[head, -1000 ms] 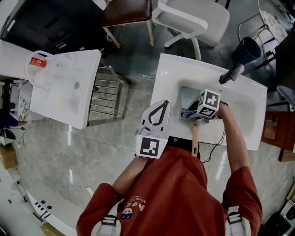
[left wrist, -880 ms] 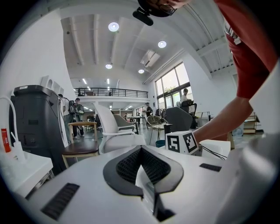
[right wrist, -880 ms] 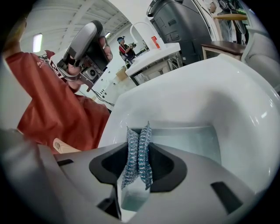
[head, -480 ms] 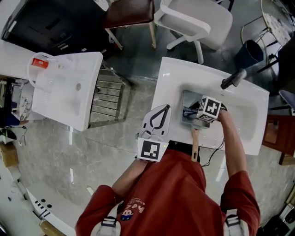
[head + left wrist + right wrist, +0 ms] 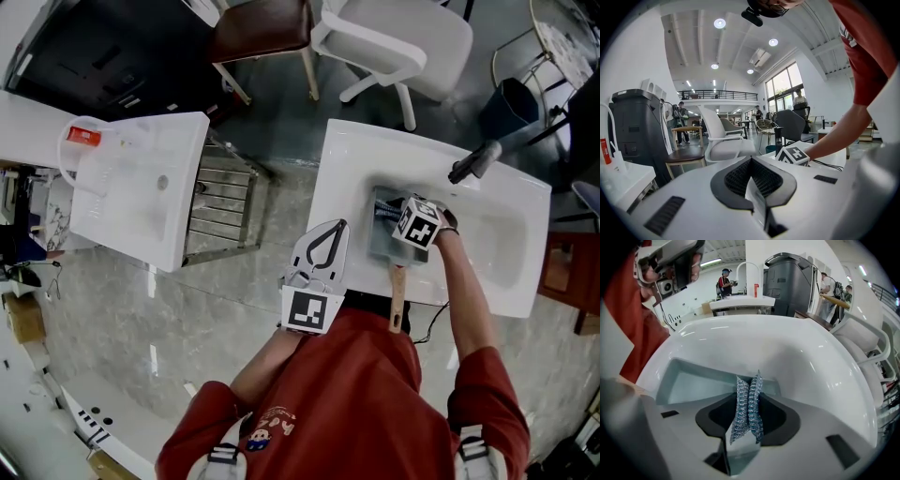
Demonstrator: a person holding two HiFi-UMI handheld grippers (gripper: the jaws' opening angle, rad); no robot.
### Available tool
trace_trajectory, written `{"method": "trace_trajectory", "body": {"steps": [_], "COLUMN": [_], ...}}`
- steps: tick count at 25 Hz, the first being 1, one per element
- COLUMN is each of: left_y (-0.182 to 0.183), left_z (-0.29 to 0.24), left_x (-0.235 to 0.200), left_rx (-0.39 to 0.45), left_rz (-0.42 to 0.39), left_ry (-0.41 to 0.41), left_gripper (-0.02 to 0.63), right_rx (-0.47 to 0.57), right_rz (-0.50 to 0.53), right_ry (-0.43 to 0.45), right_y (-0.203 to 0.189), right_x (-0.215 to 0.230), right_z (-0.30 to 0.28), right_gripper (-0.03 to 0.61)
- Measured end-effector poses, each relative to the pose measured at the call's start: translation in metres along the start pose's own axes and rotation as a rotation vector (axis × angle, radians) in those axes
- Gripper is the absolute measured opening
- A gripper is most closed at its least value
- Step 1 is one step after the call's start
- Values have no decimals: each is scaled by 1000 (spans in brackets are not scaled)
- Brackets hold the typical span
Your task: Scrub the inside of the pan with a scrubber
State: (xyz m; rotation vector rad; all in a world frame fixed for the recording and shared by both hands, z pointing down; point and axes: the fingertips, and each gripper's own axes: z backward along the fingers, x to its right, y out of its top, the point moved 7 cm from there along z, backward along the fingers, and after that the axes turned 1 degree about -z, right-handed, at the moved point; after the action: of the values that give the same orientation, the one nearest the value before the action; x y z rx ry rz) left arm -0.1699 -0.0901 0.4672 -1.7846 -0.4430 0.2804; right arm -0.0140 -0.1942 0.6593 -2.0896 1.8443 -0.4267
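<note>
A square grey pan (image 5: 382, 242) with a wooden handle (image 5: 397, 298) lies in the white sink (image 5: 342, 178). My right gripper (image 5: 396, 223) reaches down into the pan, shut on a blue-silver mesh scrubber (image 5: 747, 404) that sticks out past the fingertips. In the right gripper view the scrubber hangs just over the pan's pale floor (image 5: 693, 380); whether it touches I cannot tell. My left gripper (image 5: 333, 225) hovers by the sink's left edge, close to my body, shut with nothing in it (image 5: 751, 161).
A dark faucet (image 5: 473, 161) stands at the sink's far right. To the left are a second white basin (image 5: 141, 187), a red-labelled bottle (image 5: 82, 136) and a metal rack (image 5: 220, 202). A white chair (image 5: 394, 37) and a brown chair (image 5: 262, 23) stand beyond.
My right gripper with the scrubber has shifted slightly left over the pan. The left gripper stays where it was.
</note>
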Motion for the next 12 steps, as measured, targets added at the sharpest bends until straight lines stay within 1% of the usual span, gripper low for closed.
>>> {"method": "trace_trajectory", "body": {"steps": [3, 5, 12], "left_y": [0, 0, -1], "left_z": [0, 1, 1], "left_x": [3, 5, 11], "left_rx": [-1, -7, -17], "left_rz": [-8, -8, -18], "left_ry": [-7, -8, -21], "left_gripper": [11, 11, 11], "right_rx": [-12, -8, -10], "right_rz": [21, 26, 30], "right_ry": [-93, -130, -169], "right_y": [-2, -3, -4], "right_x": [6, 7, 5], "right_z": [-10, -14, -15], "right_gripper": [152, 149, 149]}}
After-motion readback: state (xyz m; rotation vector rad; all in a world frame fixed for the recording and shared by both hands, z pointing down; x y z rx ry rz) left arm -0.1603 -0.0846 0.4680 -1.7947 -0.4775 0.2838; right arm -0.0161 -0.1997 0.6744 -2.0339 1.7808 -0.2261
